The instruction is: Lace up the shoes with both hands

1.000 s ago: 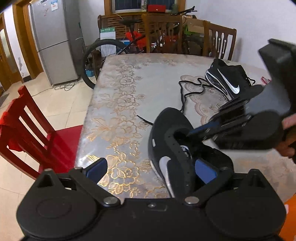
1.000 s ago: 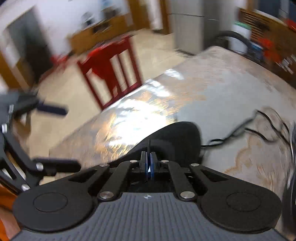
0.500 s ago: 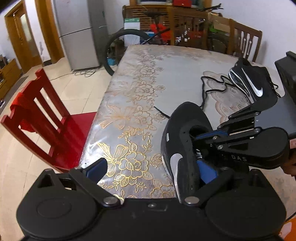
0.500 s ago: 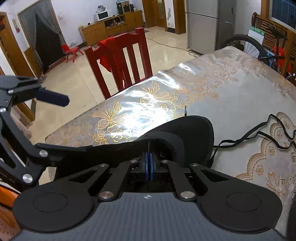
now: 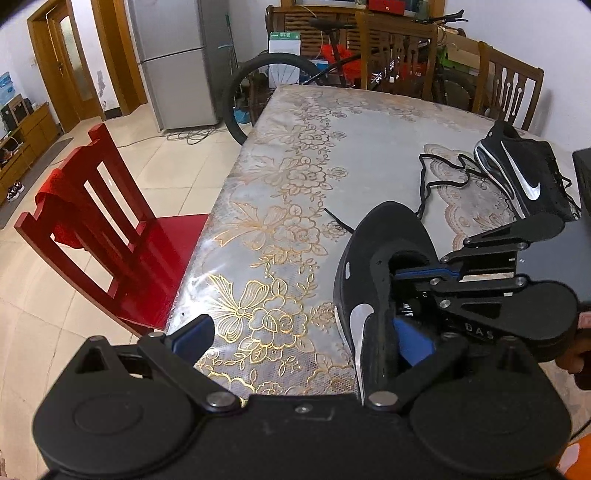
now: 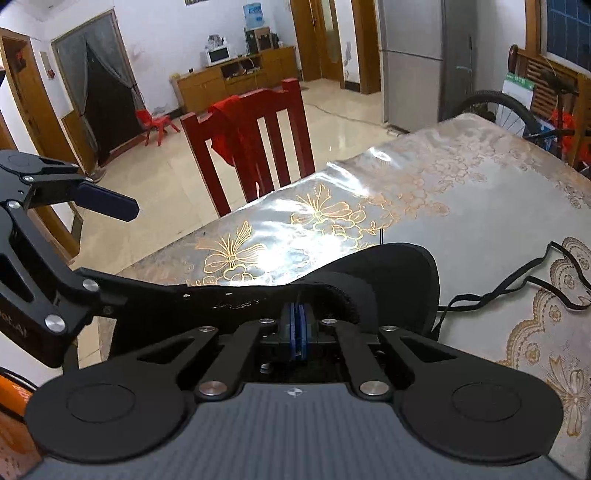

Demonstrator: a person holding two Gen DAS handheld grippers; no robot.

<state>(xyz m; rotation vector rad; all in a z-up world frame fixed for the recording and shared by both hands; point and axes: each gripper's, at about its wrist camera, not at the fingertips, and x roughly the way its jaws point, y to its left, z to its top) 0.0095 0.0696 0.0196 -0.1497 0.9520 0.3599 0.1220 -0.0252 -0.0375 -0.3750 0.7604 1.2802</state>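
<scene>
Right tool pinched shut inside unlaced black shoe.

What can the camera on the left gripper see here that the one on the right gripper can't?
Only the left wrist view shows the second shoe lying far across the table, and the near shoe's white swoosh. Only the right wrist view shows the microwave and water dispenser across the room. Both show the near shoe, the loose black lace, the red chair, the flowered table and the shut right gripper.
</scene>
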